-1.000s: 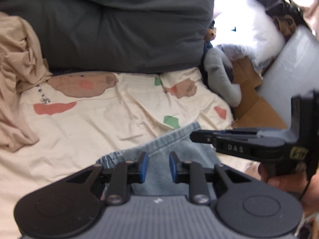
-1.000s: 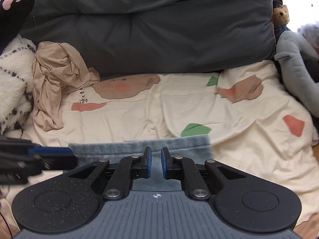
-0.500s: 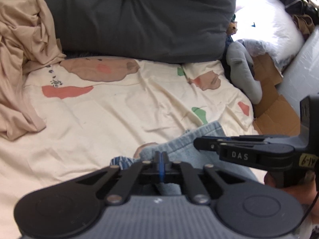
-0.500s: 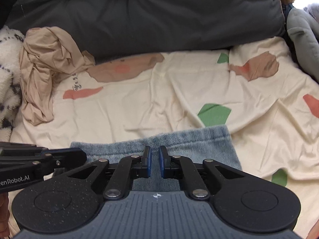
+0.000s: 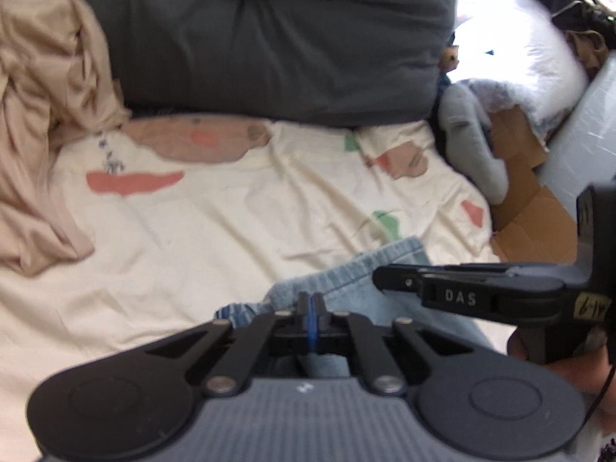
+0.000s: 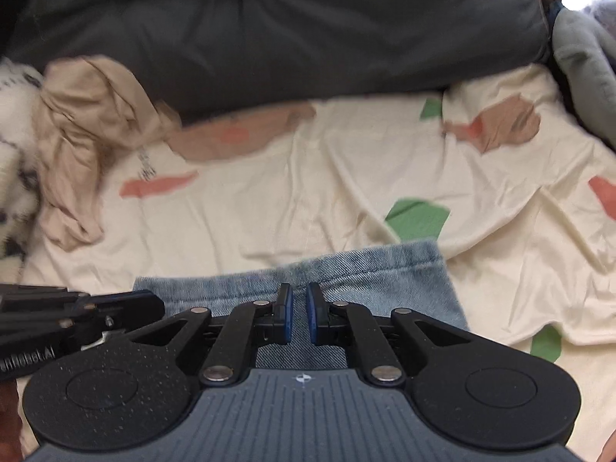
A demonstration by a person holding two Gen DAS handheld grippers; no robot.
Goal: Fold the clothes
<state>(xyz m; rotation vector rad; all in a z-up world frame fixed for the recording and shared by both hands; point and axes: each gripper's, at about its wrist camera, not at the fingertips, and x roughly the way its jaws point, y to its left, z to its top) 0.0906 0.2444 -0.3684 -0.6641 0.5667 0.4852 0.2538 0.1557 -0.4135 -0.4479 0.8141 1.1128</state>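
Where it bunches at one corner, the pale-blue denim garment (image 6: 346, 269) lies flat

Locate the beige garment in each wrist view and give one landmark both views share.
Left wrist view: the beige garment fills the upper left edge, crumpled against the grey pillow.
Right wrist view: the beige garment lies left of centre, below the grey pillow.
Shared landmark: the denim piece on the patterned sheet, just ahead of each gripper.
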